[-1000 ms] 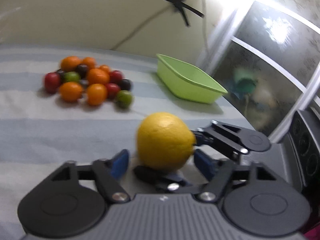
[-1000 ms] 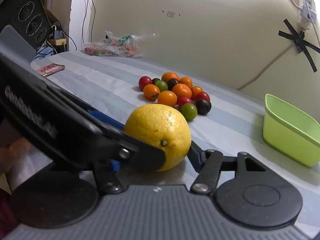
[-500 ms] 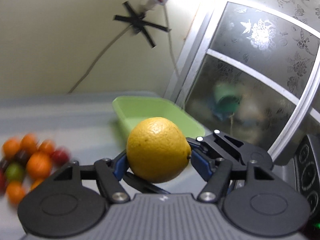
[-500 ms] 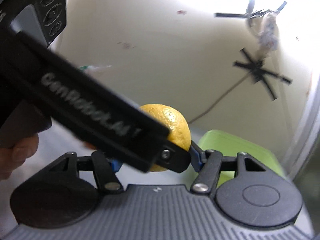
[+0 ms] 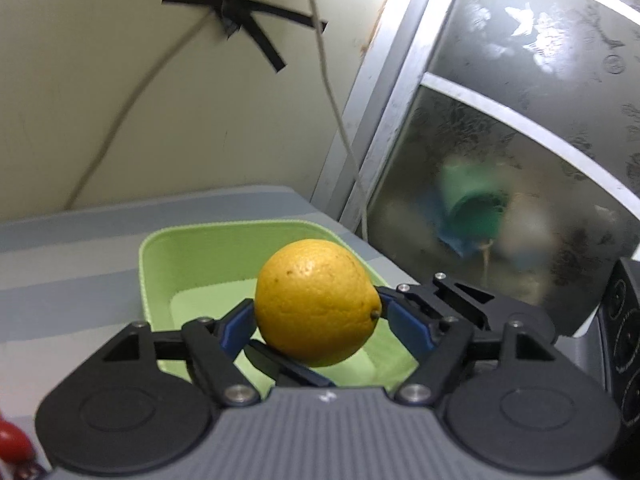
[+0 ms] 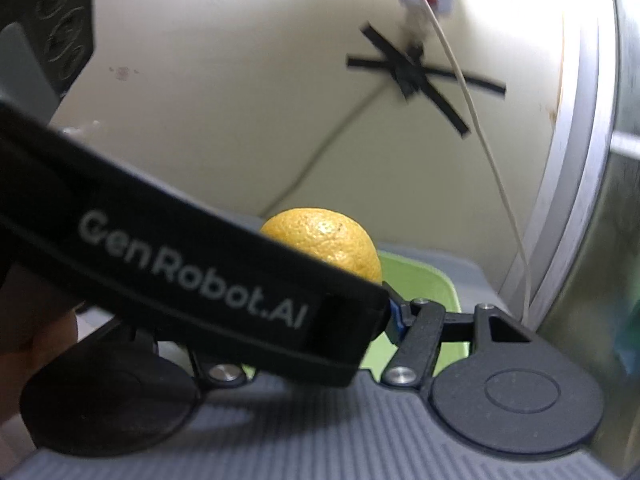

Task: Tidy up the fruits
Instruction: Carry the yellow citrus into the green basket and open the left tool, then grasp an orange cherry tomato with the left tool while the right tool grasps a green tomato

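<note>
We hold lemon [image 5: 318,302] over green tub [image 5: 154,264]: right gripper [image 6: 372,304] clamps it; left gripper [image 5: 320,322] jaws just widened, pads flanking fruit.

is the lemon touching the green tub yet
Apart. The left wrist view shows the lemon held in the air between both grippers' jaws, above the green tub, with the tub's floor visible beneath it.

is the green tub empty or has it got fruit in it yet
Empty as far as it shows: the green tub has a bare floor; the lemon is held above it.
</note>
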Available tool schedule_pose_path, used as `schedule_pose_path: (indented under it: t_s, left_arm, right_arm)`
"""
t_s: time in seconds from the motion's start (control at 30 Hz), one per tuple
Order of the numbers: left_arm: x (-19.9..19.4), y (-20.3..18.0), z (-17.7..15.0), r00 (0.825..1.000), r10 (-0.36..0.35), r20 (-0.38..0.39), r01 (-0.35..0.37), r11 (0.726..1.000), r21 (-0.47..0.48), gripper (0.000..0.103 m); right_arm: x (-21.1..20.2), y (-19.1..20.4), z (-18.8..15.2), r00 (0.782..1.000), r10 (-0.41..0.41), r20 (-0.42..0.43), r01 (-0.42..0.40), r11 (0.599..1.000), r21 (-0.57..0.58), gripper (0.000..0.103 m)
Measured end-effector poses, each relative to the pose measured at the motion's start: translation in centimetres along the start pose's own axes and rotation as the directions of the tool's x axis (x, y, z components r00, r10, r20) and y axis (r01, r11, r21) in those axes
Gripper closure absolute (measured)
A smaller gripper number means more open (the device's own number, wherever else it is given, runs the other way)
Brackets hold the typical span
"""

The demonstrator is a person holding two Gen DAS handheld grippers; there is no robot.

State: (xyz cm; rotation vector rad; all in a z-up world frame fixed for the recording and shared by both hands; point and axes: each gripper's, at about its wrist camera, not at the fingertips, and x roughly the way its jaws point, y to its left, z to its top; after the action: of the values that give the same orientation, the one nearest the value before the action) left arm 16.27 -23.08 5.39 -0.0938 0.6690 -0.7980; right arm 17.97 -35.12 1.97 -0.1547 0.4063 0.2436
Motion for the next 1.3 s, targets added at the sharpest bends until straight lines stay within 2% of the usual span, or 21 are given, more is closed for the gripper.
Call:
schedule_pose_path:
  t_s: [0.1,0.2,0.37,0.5,0.67,0.73,0.87,0.9,0.97,1.13,1.23,1.3]
  left_arm:
    - [0.4,0.3,-0.5,1.000,0.021,-0.005,-0.021,1.000,0.003,0.020]
    - [0.0,0.4,-0.7,0.999,0.035,0.002,-0.035,0.999,0.007,0.019]
    - [-4.1,0.7,-0.9,0.996,0.031,0.083,-0.030,0.999,-0.010,0.016]
    - [-9.4,1.7,-2.4,0.984,0.048,0.169,-0.046,0.999,-0.014,0.015]
    - [-16.3,4.2,-6.2,0.956,0.157,0.247,-0.161,0.987,-0.004,0.013]
    - [-18.7,5.7,-8.5,0.936,0.243,0.257,-0.250,0.968,-0.006,0.013]
    - [-22.5,8.2,-11.8,0.883,0.391,0.259,-0.401,0.916,-0.016,0.014]
    - [-23.1,8.7,-12.3,0.869,0.420,0.260,-0.431,0.902,-0.019,0.015]
    - [-24.0,9.5,-13.1,0.854,0.453,0.256,-0.461,0.887,-0.030,0.016]
    - [-24.1,11.1,-14.4,0.853,0.463,0.240,-0.467,0.883,-0.046,0.024]
    - [-24.1,12.0,-15.1,0.867,0.449,0.214,-0.447,0.892,-0.063,0.032]
    - [-24.0,12.2,-14.9,0.871,0.443,0.213,-0.438,0.896,-0.074,0.032]
  right_arm:
    - [1.1,-0.3,-0.4,0.999,-0.005,-0.045,0.007,0.999,0.033,0.035]
    - [0.9,0.3,-1.0,0.998,0.008,-0.056,-0.002,0.996,0.091,0.033]
    - [-1.3,1.7,-1.1,0.998,-0.055,0.032,0.053,0.997,0.059,0.033]
    - [-4.5,3.3,-1.1,0.987,-0.078,0.141,0.066,0.994,0.087,0.032]
    - [-7.4,5.9,-1.6,0.978,-0.014,0.210,-0.018,0.988,0.151,0.033]
    - [-8.3,7.7,-2.1,0.980,0.040,0.197,-0.072,0.986,0.153,0.034]
    - [-8.6,12.2,-2.2,0.980,0.155,0.127,-0.165,0.984,0.071,0.056]
    - [-7.6,13.1,-1.5,0.978,0.178,0.109,-0.184,0.982,0.046,0.058]
    - [-7.2,15.0,-1.3,0.975,0.211,0.074,-0.212,0.977,-0.001,0.068]
    - [-5.9,17.8,-0.7,0.967,0.255,0.015,-0.254,0.966,-0.045,0.068]
    - [-5.9,19.1,-0.8,0.964,0.266,-0.008,-0.266,0.960,-0.084,0.068]
    - [-5.9,19.7,-1.1,0.967,0.254,-0.022,-0.255,0.960,-0.115,0.068]
